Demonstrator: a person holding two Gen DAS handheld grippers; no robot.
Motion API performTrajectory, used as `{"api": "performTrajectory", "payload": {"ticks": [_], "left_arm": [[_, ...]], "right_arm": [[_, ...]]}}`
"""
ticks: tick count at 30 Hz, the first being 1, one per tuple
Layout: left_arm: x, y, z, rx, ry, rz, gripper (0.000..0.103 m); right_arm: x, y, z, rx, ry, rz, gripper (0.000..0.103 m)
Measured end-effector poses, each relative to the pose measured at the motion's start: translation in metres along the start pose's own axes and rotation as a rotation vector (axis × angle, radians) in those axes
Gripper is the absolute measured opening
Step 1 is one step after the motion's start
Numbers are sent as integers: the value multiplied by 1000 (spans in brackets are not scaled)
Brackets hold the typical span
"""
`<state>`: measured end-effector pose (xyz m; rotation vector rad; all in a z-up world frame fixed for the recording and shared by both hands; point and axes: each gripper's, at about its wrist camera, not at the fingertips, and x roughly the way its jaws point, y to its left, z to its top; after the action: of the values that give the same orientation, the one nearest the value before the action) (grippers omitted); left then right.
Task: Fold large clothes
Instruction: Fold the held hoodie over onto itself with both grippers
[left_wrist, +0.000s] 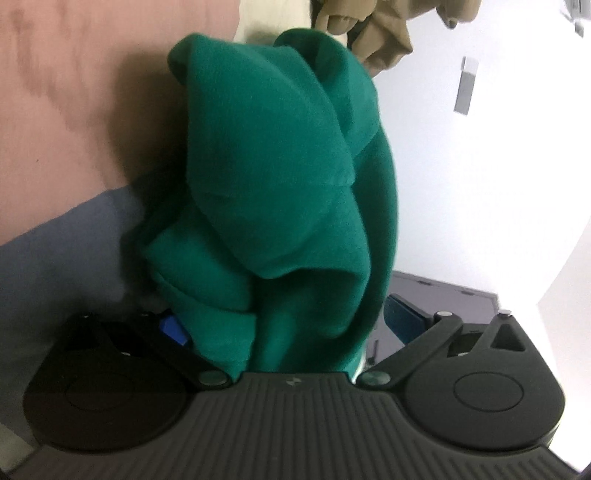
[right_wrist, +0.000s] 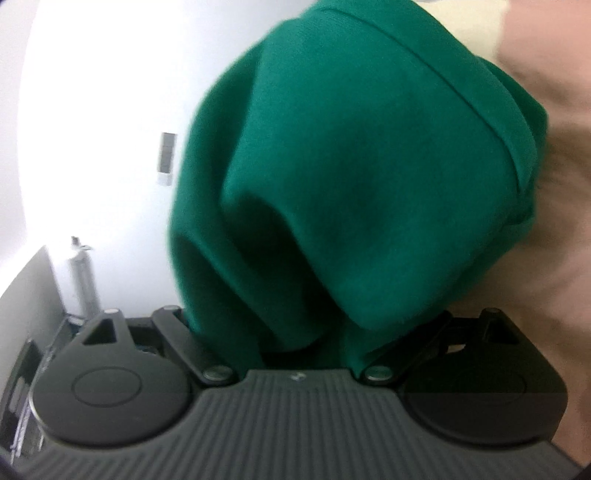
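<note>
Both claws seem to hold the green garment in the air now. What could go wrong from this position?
1. The green garment hangs bunched in thick folds between both claws, so it may land crumpled instead of flat.
2. The left claw shows cloth piled mainly against one blue pad; the grip might be shallow and could slip.
3. Cloth covers the right claw and most of its view, so placement is hard to judge.

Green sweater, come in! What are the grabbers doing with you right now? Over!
Left gripper and right gripper: green sweater bunched between fingers, grip itself hidden. Sweater hangs in loose folds, unfolded. Tan garment beyond; nothing blocking.
</note>
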<state>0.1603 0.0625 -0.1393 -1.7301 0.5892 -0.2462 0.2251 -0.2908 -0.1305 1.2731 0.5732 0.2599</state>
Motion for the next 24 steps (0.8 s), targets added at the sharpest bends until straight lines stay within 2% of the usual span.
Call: {"api": "performTrajectory", "payload": {"ticks": [3,9,12,15,16,18,20,24], "left_arm": [[-1,-1,1,-5,-23,-13,103],[1,0,5,-47,-90,73,103],[4,-6,3,-22,-92,111,103],[2,-10,0,16,-92,128,102],[2,-11,-2,34,-91,143,101],[-2,-14,-4,73,-92,180,91],[-3,-18,-6,112,-93,203,82],[-3,-27,-12,205,-97,230,66]], "right_arm": [[-3,-4,2,-11,-2,-37,93],[-3,-1,-1,-30,-14,-52,93],[-16,8,-4,-25,-62,-37,93],[-20,8,-2,43,-96,-32,93],[-18,7,-1,56,-104,-46,94],[-11,7,2,42,-110,-88,95],[-2,9,3,28,-114,-110,101],[12,20,8,-14,-103,-154,101]]}}
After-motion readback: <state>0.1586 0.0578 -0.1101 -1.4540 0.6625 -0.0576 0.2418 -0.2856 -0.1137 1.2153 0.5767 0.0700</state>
